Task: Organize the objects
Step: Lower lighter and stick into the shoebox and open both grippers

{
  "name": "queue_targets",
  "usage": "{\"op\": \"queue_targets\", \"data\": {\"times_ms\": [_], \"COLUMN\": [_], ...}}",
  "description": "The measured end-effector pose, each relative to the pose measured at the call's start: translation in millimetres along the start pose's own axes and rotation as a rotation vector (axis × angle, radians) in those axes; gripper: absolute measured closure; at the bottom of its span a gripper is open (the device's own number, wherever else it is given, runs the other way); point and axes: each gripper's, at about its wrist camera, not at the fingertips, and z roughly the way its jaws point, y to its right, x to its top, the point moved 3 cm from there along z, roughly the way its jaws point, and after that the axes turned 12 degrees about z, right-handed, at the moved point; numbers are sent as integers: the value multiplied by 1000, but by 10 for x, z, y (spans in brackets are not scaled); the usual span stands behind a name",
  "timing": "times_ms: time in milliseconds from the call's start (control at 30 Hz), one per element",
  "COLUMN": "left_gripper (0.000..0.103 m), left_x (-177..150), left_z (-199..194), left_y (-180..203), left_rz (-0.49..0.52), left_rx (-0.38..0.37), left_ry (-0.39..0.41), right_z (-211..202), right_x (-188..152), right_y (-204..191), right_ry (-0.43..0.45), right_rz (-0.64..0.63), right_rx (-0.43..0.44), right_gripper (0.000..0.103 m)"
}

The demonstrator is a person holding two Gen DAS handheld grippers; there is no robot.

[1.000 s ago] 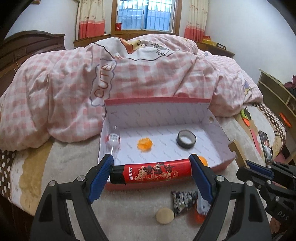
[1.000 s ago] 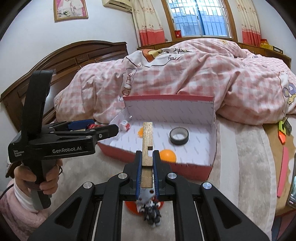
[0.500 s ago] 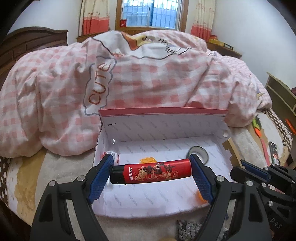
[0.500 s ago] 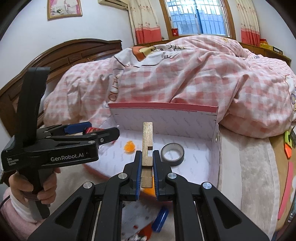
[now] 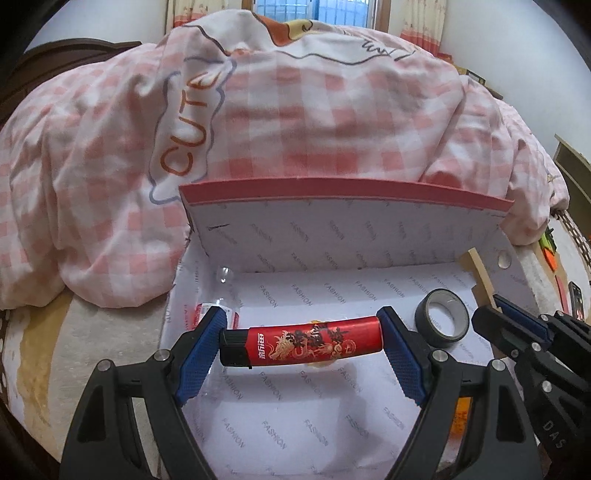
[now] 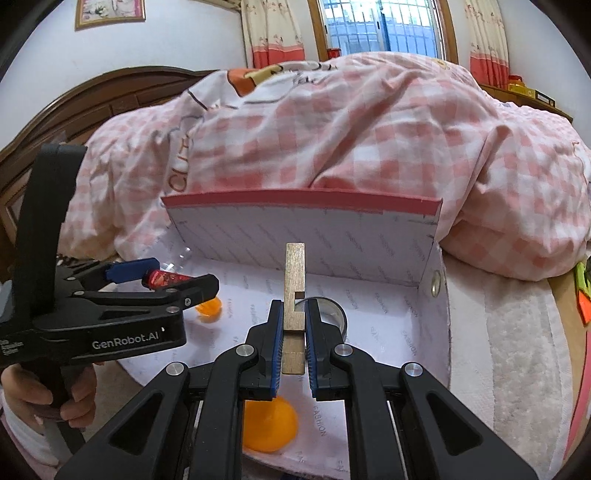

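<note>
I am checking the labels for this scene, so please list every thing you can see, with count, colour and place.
Box: one, red outside, white inside, on the bed.
Lighter: one, red with black end, held in left claw over the box.
Wooden piece: one, tan, notched, held upright in right claw.
Tape roll: one, dark grey, on box floor, right side.
Orange balls: two, inside the box.
Small clear bottle: one, left corner of the box.
Quilt: one, pink-white check, behind the box.
Left claw: black, blue pads.
Right claw: black, blue pads.
Hand: one, gripping the left handle.

A pink checked quilt [image 5: 314,122] lies heaped on the bed [image 6: 517,332]; behind it are a window [image 6: 380,27], curtains [image 6: 275,33] and a framed picture [image 6: 109,13].
</note>
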Motion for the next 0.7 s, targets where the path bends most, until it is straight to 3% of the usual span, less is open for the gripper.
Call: {"op": "queue_targets", "data": {"times_ms": [300,533,700], "left_gripper": [19,19,19], "left_x": [-48,-83,-115], "left_z": [117,119,116], "left_y": [54,68,105], "left_rz": [20,-17,-3], "left_rx": [-1,-74,-73], "left_ry": [-3,-11,-20], "right_z": [113,141,114], "right_x": [-41,-74,-76], "right_y": [78,90,92], "right_ry": [-5,-24,-13], "right_rz": [-17,-12,-9], "right_rx": [-44,-36,-32], "right_gripper": [91,90,78]}}
